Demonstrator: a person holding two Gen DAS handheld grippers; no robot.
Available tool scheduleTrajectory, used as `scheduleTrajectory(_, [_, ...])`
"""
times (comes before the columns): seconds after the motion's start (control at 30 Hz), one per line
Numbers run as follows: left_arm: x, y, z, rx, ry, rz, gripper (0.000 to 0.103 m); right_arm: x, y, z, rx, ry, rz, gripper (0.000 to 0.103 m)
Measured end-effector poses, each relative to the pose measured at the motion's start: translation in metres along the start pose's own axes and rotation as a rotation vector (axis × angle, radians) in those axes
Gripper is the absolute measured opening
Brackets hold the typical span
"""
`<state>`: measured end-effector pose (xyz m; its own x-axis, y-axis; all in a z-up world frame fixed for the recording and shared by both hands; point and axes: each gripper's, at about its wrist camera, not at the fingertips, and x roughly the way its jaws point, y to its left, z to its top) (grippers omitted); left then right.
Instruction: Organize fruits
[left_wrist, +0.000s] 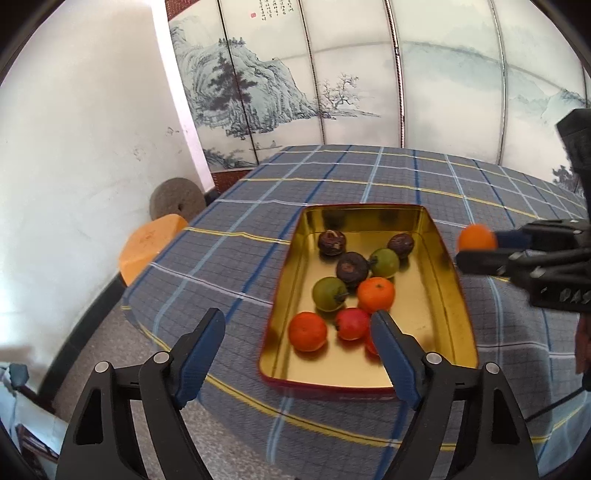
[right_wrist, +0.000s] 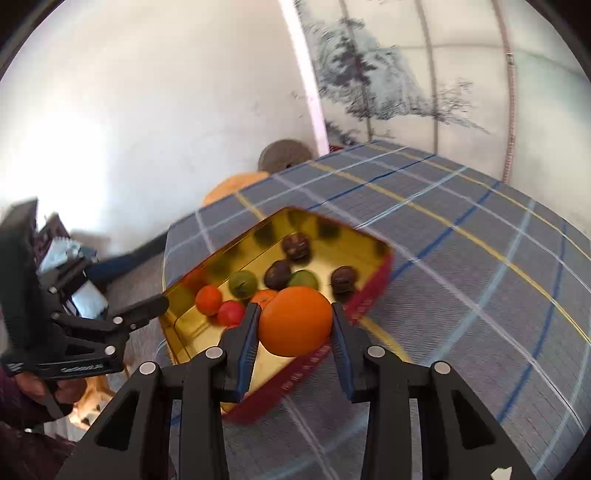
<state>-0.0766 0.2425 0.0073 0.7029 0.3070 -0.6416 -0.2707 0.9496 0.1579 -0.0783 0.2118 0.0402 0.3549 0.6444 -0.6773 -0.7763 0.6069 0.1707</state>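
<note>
The gold tin tray (left_wrist: 439, 266) sits on the counter (left_wrist: 240, 266), which has a blue checked cloth over it. The tray is the home for the fruit, and it has high walls so round fruit cannot roll away.

Inside the tray lie three dark brown fruits (left_wrist: 352, 267), two green fruits (left_wrist: 328, 294), two oranges (left_wrist: 376, 294) and a red fruit (left_wrist: 352, 324). Another red one peeks out behind a gripper finger, so it is hard to see. They sit bunched toward the near end and the middle of the tray. The far end of the tray and the strip along its right wall are bare gold.

The right gripper (right_wrist: 295, 328) is squeezing an orange fruit (right_wrist: 295, 326) between its two blue pads. The pads press on both sides of it, so it does not drop. It hangs in the air just above the right rim of the tray, not touching anything else. I think it is about to go in with the others, likely on the bare gold strip.

The left gripper (left_wrist: 295, 339) is wide open and holds nothing. It waits at the near end of the tray, with one finger over the near fruit. I think it stays open there so it is out of the way, or ready to steady the tray.
</note>
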Motion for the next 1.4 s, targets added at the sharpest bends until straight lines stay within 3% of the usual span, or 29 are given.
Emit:
scheduleTrajectory(0.53, [-0.001,0.019,-0.009,0.009,-0.023,0.032,0.087,0.052,0.015,0.003,-0.025,0.114,-0.060,0.035])
scheduleTrajectory(0.97, [-0.003,0.023,-0.011,0.019,-0.035,0.044,0.091,0.059,0.017,0.005,-0.013,0.106,-0.070,0.037])
scheduleTrajectory(1.27, [-0.011,0.024,-0.010,0.019,-0.052,0.022,0.092,0.022,0.026,0.013,-0.006,-0.030,-0.075,0.056])
scheduleTrajectory(1.4, [-0.024,0.020,-0.008,0.023,-0.102,0.022,0.095,-0.011,0.037,0.010,-0.003,-0.138,-0.123,0.075])
